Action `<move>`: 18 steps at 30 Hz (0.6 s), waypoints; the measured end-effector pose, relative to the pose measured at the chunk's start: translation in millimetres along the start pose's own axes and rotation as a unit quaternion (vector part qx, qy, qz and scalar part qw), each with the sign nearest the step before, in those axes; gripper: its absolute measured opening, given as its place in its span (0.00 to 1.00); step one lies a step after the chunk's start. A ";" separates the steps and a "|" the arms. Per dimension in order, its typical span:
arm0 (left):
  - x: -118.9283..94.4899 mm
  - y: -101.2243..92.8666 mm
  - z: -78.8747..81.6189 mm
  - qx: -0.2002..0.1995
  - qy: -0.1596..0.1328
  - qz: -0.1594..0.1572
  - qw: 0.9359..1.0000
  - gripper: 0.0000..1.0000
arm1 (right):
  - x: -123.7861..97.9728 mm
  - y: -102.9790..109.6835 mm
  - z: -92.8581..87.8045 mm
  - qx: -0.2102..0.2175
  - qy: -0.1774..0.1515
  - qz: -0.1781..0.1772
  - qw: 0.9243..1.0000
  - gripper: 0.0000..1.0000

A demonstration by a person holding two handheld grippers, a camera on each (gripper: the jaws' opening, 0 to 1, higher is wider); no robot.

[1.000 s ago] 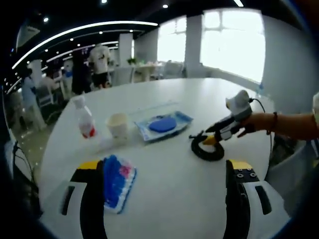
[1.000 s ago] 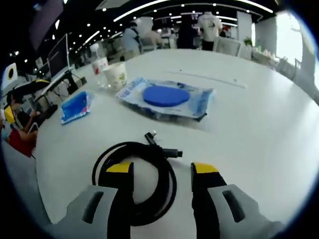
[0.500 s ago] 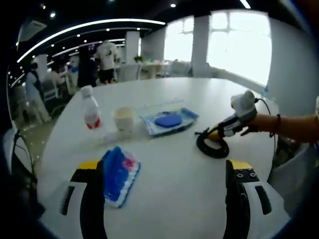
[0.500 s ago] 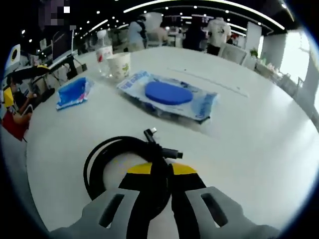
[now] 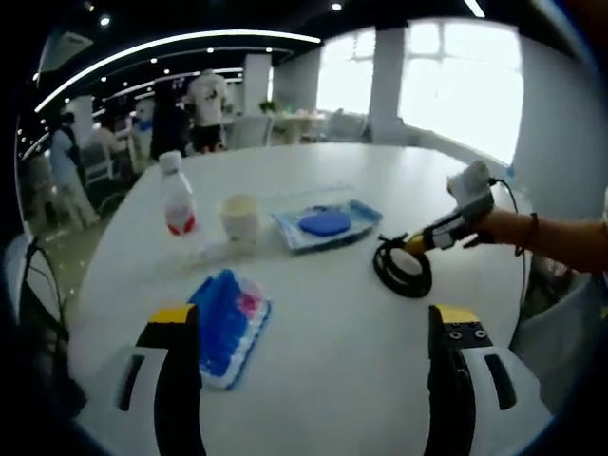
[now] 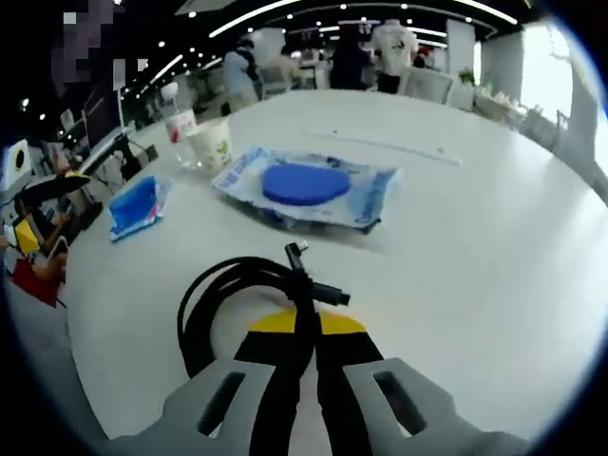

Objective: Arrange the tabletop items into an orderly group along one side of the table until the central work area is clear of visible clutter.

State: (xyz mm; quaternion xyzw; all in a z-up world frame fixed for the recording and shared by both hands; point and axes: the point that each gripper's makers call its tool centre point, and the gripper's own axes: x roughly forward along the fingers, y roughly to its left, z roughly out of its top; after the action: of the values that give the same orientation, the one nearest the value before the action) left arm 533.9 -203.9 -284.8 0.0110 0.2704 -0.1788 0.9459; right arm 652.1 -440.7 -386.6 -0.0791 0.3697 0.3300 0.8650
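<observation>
Black coiled cable (image 6: 249, 304) sits clamped in the right gripper (image 6: 304, 328) on the white table (image 6: 494, 218); the left gripper (image 5: 309, 328) gapes wide beside a blue packet (image 5: 226, 325).

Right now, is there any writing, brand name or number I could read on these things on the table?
None can be read.
Bottle: red label, print too blurred.
Paper cup: green marks, too small to read.
Clear packet with the blue disc: print too blurred.
Blue pack: pink and white patches, nothing legible.

Black coiled cable (image 6: 249, 306) — pinched in right gripper (image 6: 306, 334), near blue-disc packet (image 6: 306, 186).
</observation>
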 end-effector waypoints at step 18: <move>-1.6 2.9 -2.4 -0.001 0.002 0.001 1.000 0.96 | -25.5 -18.1 15.6 0.042 -0.009 0.006 0.999 0.03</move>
State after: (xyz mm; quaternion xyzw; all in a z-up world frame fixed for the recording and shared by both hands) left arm 532.4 -200.3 -286.3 0.0107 0.2723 -0.1774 0.9457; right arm 659.7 -461.7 -359.8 -0.0374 0.3759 0.3202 0.8688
